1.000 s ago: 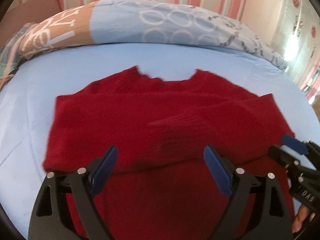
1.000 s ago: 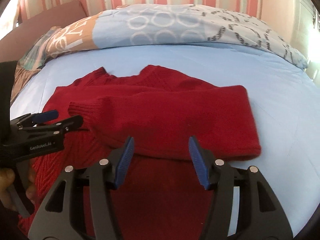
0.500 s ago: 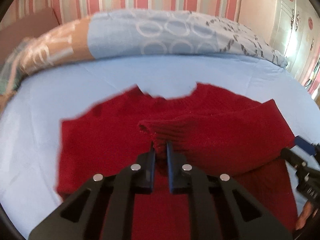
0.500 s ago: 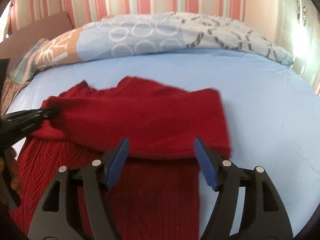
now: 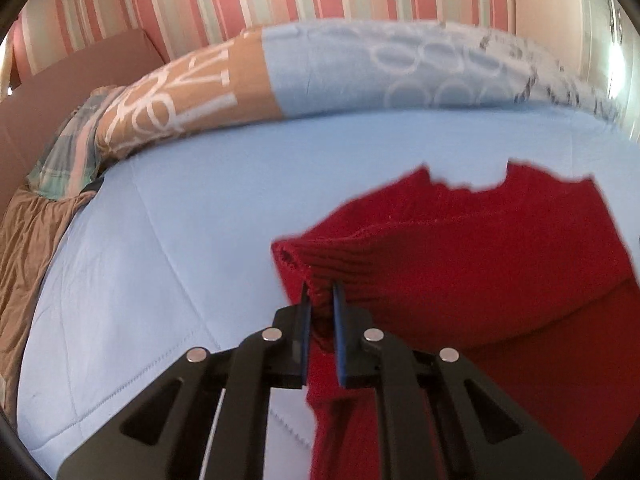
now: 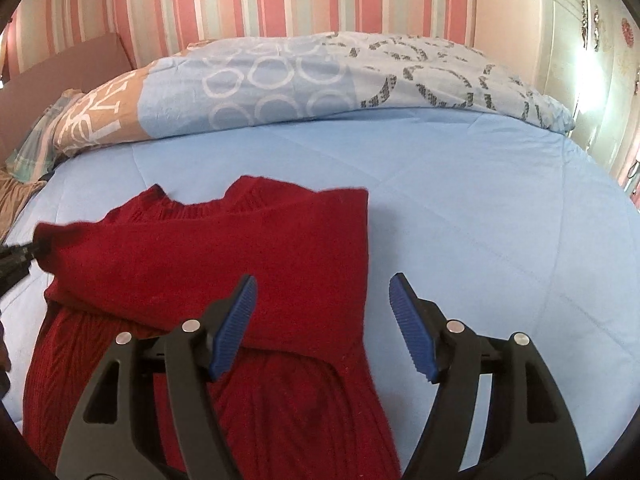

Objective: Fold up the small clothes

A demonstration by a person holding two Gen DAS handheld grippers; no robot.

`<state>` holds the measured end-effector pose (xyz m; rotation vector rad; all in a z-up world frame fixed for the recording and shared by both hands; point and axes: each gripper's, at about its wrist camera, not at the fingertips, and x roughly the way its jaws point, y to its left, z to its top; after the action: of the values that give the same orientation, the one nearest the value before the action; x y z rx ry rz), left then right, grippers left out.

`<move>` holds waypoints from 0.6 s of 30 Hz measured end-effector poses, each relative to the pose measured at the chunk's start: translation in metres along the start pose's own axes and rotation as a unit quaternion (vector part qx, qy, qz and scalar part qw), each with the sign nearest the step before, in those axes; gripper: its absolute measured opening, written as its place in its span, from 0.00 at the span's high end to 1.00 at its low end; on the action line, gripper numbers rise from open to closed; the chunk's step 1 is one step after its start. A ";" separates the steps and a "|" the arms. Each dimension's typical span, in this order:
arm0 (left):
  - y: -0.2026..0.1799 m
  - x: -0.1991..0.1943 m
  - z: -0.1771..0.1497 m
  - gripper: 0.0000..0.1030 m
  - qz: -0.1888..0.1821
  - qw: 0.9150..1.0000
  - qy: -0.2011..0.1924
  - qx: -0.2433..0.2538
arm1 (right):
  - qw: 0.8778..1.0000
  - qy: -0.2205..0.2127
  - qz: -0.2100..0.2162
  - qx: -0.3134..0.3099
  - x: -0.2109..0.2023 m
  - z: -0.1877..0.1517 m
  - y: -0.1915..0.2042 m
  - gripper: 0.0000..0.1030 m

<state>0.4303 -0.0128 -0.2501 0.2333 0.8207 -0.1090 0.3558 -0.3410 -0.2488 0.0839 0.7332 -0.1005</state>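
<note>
The left gripper is closed on the ribbed cuff of a red knitted sweater, with the knit pinched between its two blue pads. The cuff is held raised at the left edge of the garment, and the sleeve is stretched from it across the chest toward the right. In the right wrist view the same gripper is seen at the far left border, with the sleeve end gathered at its tip. The right gripper is held wide apart and grips nothing; its left pad is over the lower edge of the folded sleeve, and its right pad is over bare sheet just beside the sweater's right edge.

The sweater is spread on a light blue bed sheet, neckline away from the cameras, with the cable-knit body nearest them (the hem is out of frame). Behind it, along the head of the bed, a rolled duvet patterned with white rings, dark rings and a tan lettered panel is laid. A plaid cloth and a brown cover are seen at the left. A wall with pink, cream and green stripes is seen beyond.
</note>
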 end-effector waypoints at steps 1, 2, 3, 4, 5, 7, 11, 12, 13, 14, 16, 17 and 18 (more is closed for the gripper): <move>0.001 0.005 -0.006 0.91 0.001 1.000 0.007 -0.002 | 1.000 0.002 0.000 -0.003 0.001 -0.001 0.002 0.32; 0.000 0.010 -0.011 0.90 0.004 1.000 0.012 -0.003 | 1.000 0.004 -0.002 -0.007 0.002 -0.003 0.004 0.32; 0.000 0.017 -0.015 0.88 0.007 1.000 0.019 -0.004 | 1.000 0.005 -0.003 -0.011 0.002 -0.003 0.006 0.32; 0.000 0.020 -0.017 0.85 0.009 1.000 0.024 -0.003 | 1.000 0.006 -0.005 -0.016 0.003 -0.004 0.007 0.32; -0.002 0.020 -0.019 0.77 0.015 0.999 0.029 0.000 | 1.000 0.006 -0.006 -0.019 0.003 -0.005 0.007 0.32; -0.004 0.015 -0.019 0.63 0.030 0.999 0.032 0.009 | 1.000 0.006 -0.003 -0.023 0.002 -0.005 0.007 0.32; 0.010 -0.006 -0.021 0.27 0.047 0.999 0.024 -0.003 | 1.000 0.003 -0.009 -0.027 0.003 -0.006 0.005 0.32; 0.017 -0.012 -0.023 0.27 0.045 0.998 0.025 -0.019 | 0.999 0.003 -0.013 -0.029 0.005 -0.006 0.006 0.31; 0.022 -0.016 -0.023 0.27 0.041 0.998 0.023 -0.032 | 0.999 0.004 -0.016 -0.029 0.006 -0.007 0.006 0.30; 0.026 -0.019 -0.023 0.28 0.035 0.998 0.019 -0.045 | 0.999 0.008 -0.017 -0.031 0.009 -0.007 0.008 0.30; 0.024 -0.021 -0.019 0.28 0.018 0.998 0.017 -0.055 | 0.999 0.013 -0.019 -0.034 0.015 -0.007 0.011 0.30; 0.020 -0.018 -0.016 0.28 0.012 0.998 0.020 -0.054 | 0.999 0.016 -0.019 -0.035 0.017 -0.007 0.013 0.30; 0.015 -0.014 -0.013 0.28 0.009 0.998 0.022 -0.050 | 0.999 0.019 -0.018 -0.034 0.019 -0.007 0.014 0.30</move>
<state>0.4143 0.0052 -0.2462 0.1485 0.8654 -0.0462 0.3667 -0.3275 -0.2664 0.0071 0.7760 -0.1076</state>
